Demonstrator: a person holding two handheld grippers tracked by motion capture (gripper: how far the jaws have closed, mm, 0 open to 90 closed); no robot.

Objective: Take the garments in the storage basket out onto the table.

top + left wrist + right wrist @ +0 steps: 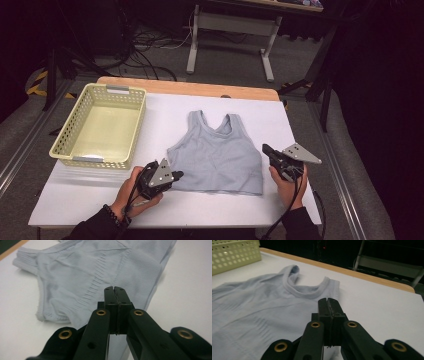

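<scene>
Two grippers, the left gripper (176, 175) and right gripper (266, 150), flank the pale blue ribbed knit tank top (217, 152) lying flat mid-table, jaws closed on nothing. Soft, light and floppy, it would probably lift best pinched at hem corners or shoulder straps.

Ahead of each tool lies the tank top (216, 152): pale grey-blue knit cloth, finely ribbed, matt, lightly creased. The left tool (115, 295) and right tool (329, 308) have black, smooth, semi-gloss jaws with brass-coloured eyelets. Beneath them the tabletop (90, 192) is white, smooth and matt, edged in wood. The basket (132, 127) is pale yellow perforated plastic.
</scene>
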